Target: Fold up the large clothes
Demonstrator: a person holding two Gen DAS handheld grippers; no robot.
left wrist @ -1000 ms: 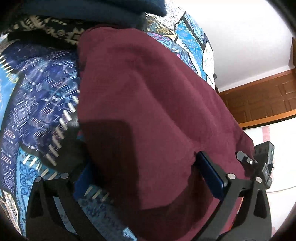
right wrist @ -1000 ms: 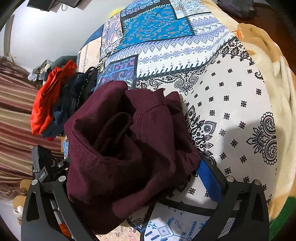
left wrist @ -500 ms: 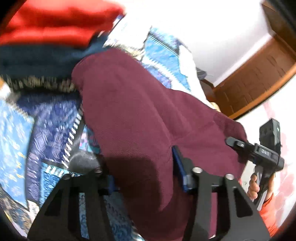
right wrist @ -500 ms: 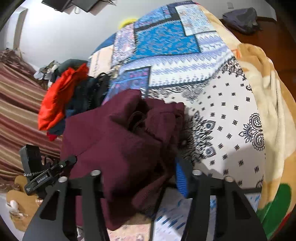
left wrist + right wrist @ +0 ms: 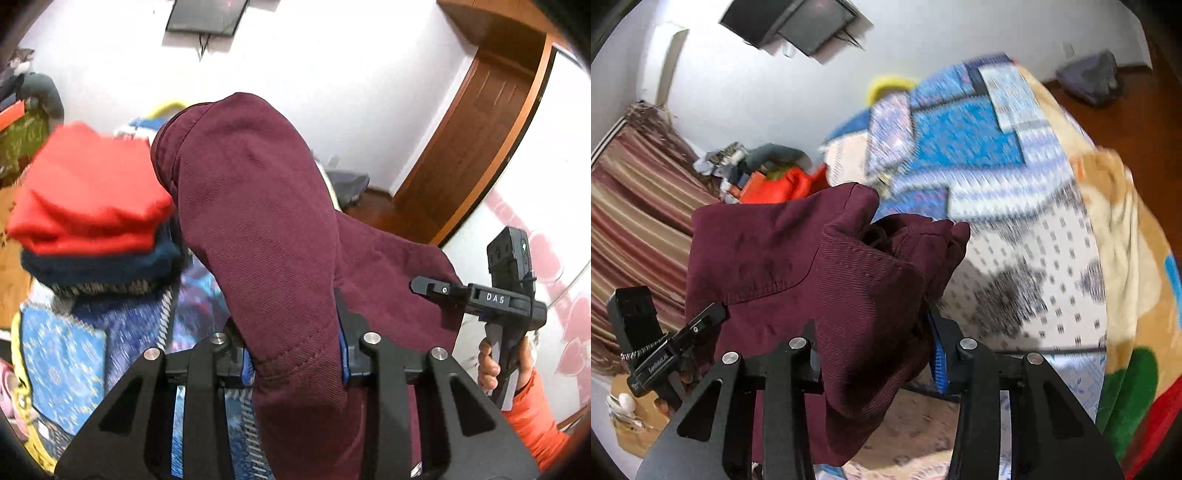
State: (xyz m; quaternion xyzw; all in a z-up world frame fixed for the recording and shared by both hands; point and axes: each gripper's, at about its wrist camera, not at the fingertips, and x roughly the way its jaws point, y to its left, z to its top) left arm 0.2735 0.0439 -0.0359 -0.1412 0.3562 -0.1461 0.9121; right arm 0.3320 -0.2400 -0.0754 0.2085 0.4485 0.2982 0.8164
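Observation:
A large maroon garment (image 5: pixel 266 229) hangs bunched between both grippers, lifted above the patterned bed cover (image 5: pixel 62 354). My left gripper (image 5: pixel 295 356) has its jaws closing, blue pads pressing a hemmed edge of the cloth. In the right wrist view the same maroon garment (image 5: pixel 812 266) shows a seam and folded layers. My right gripper (image 5: pixel 877 363) is also closing, pads squeezing a thick bunch of it. A hand (image 5: pixel 491 365) in an orange sleeve holds the right tool's handle beyond the cloth.
A pile of red (image 5: pixel 85 192) and dark blue clothes (image 5: pixel 99 262) lies on the bed to the left. The blue and white bed cover (image 5: pixel 979 155) stretches ahead, with a beige blanket (image 5: pixel 1119 240) at its right edge. A wooden door (image 5: pixel 480 122) and striped curtain (image 5: pixel 639 206) flank the room.
Both grippers went from wide open around the garment to clamped on it. Both rose, lifting the cloth off the bed; walls and the screen now show.

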